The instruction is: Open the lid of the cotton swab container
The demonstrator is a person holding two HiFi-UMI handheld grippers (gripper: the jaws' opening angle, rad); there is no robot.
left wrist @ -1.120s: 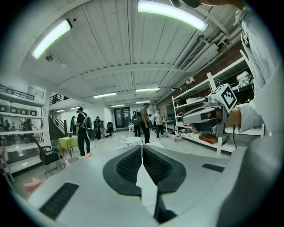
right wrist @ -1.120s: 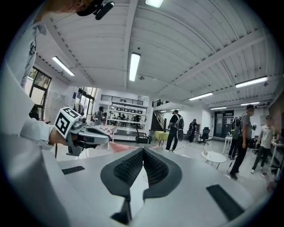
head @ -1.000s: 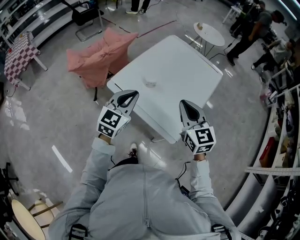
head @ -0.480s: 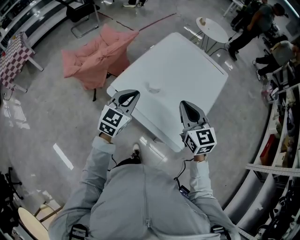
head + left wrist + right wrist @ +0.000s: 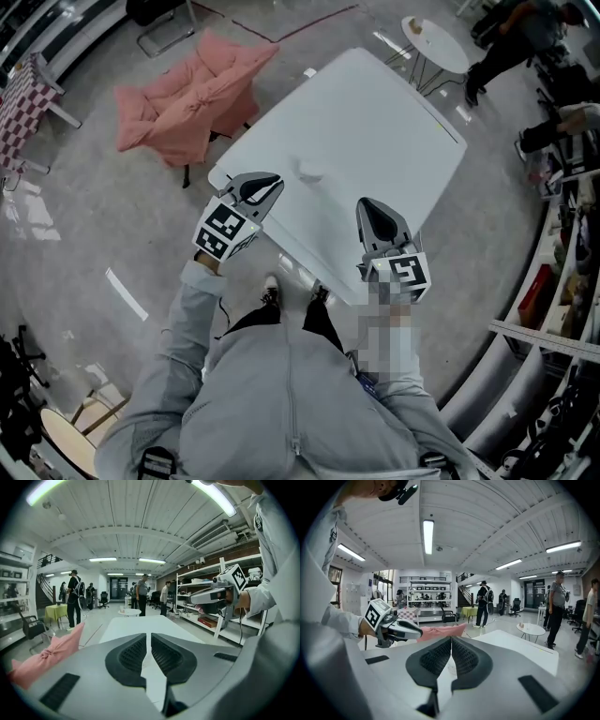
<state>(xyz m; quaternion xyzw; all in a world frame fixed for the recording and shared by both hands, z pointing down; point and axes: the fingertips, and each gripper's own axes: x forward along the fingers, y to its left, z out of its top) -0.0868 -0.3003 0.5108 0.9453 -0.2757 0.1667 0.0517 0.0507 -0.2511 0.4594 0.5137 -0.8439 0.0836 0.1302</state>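
Head view: left claw [image 5: 270, 185] and right claw [image 5: 368, 206], both closed and empty, hover at eight and four o'clock of the cotton swab container [image 5: 307, 173] on the counter [image 5: 384, 112].

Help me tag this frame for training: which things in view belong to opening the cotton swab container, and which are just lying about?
Job: cotton swab container, white table under it, left gripper, right gripper, both shut and empty.
Lying about: pink-draped chair, small round table.
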